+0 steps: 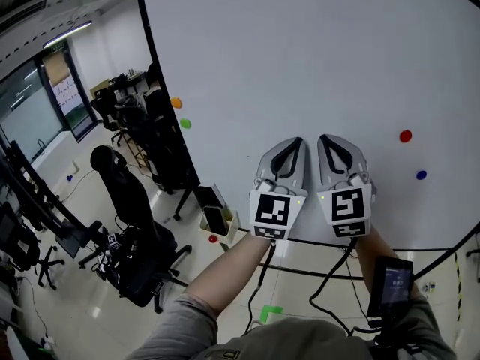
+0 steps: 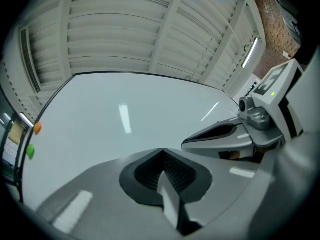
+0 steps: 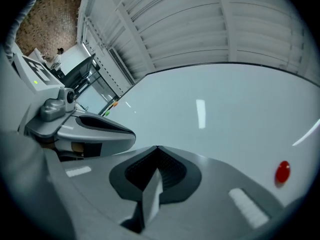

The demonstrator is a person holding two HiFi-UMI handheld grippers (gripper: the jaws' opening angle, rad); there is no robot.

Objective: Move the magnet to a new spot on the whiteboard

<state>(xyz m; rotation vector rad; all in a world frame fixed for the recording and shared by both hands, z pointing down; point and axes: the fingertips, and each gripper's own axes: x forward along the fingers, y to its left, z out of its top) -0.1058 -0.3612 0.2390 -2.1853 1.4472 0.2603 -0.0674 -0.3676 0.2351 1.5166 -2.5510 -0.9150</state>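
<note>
Four round magnets on the whiteboard (image 1: pixel 300 51): red magnet (image 1: pixel 406 136) and blue magnet (image 1: pixel 421 175) at the right side, well apart from the orange magnet (image 1: pixel 176 103) and green magnet (image 1: pixel 185 124) near the left edge. All flat discs, so no long axis and no pointing direction to tell. Left claw (image 2: pixel 162 151) pressed together, nothing between the jaws; right claw (image 3: pixel 157 148) also pressed together and empty. Both side by side before the lower part of the board, tips toward it, apart from every magnet. Black-and-white square markers on both cubes; on the lit screen of the device (image 1: pixel 392 283) at the right forearm, writing too small to read.
</note>
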